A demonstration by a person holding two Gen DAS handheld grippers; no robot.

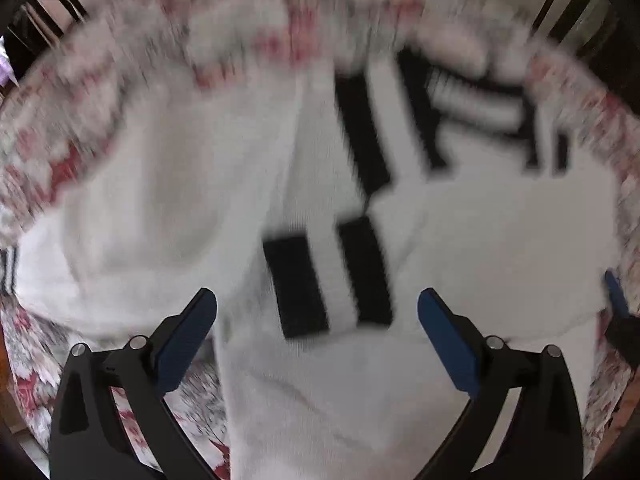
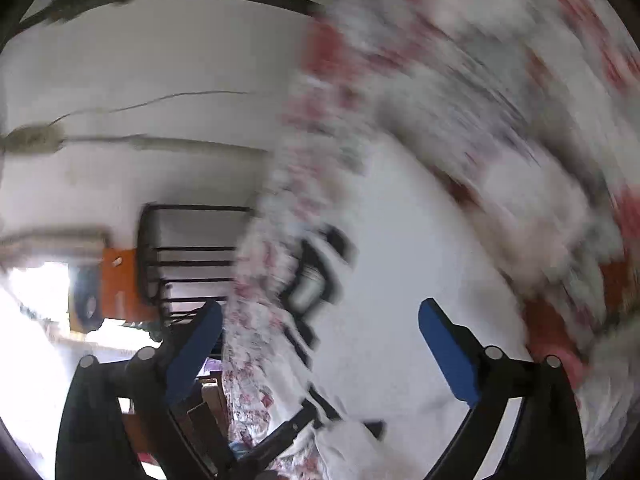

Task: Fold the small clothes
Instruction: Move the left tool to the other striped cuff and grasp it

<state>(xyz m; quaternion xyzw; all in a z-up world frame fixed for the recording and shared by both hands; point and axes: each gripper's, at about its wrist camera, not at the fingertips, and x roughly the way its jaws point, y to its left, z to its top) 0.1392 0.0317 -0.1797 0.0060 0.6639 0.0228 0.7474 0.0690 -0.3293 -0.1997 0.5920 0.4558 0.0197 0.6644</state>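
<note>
White socks with black stripes (image 1: 320,220) lie in an overlapping heap on a red-and-white floral cloth (image 1: 52,168). Both views are motion-blurred. My left gripper (image 1: 318,312) is open just above the nearest sock, its blue pads either side of two black stripes (image 1: 328,280). My right gripper (image 2: 320,328) is open and empty, tilted sideways over a white sock (image 2: 392,280) by the cloth's edge; its blue finger tip also shows in the left wrist view (image 1: 616,296) at the far right.
Dark chair frames (image 1: 580,20) stand behind the table. In the right wrist view a black slatted chair back (image 2: 192,256), an orange object (image 2: 120,284) and a pale wall (image 2: 160,60) lie beyond the cloth edge.
</note>
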